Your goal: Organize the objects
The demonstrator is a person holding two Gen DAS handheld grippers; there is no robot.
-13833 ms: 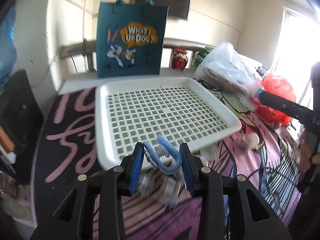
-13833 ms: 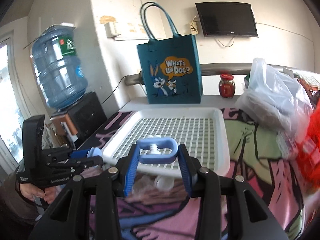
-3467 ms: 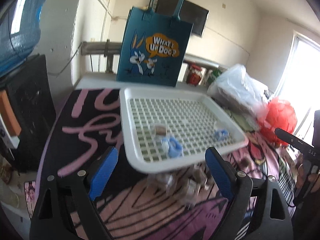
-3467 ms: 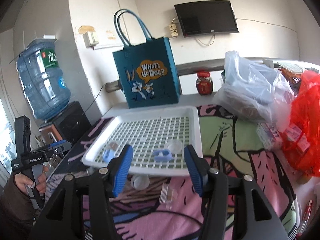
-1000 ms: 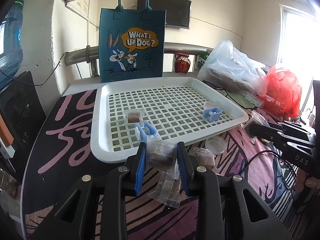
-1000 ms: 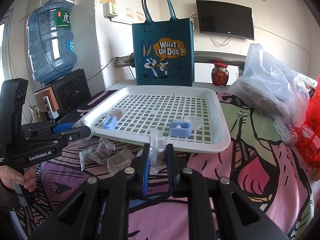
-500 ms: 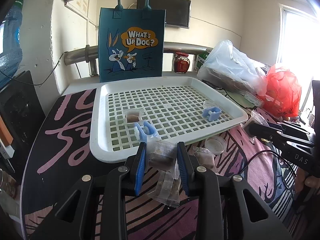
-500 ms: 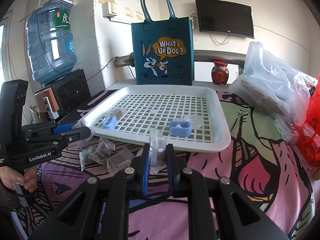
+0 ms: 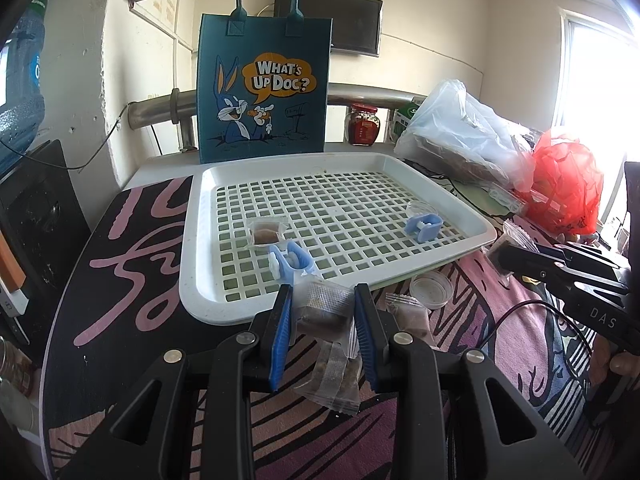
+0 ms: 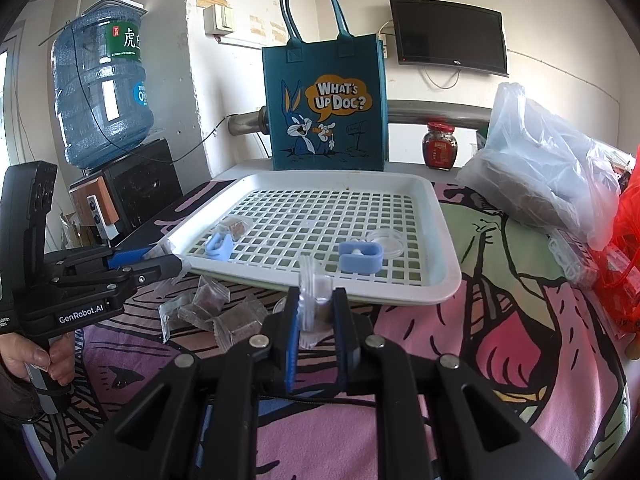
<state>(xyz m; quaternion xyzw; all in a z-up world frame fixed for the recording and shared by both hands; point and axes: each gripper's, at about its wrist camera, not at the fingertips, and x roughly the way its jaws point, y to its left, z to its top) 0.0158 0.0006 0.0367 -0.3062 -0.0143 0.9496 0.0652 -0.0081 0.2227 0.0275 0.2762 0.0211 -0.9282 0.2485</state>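
A white slotted tray lies on the patterned table. In it are two blue clips, a wrapped brown snack and a clear lid. My left gripper is shut on a clear snack packet just in front of the tray's near edge. My right gripper is shut on another clear snack packet, held on edge before the tray. More wrapped snacks and a small clear lid lie on the table.
A blue Bugs Bunny tote bag stands behind the tray. A red jar, a clear plastic bag and a red plastic bag sit at the right. A water bottle stands on a black box at the left.
Both grippers have hardly moved in the last second and still hold their packets. Some seconds ago both were open, with the two blue clips lying in the tray.
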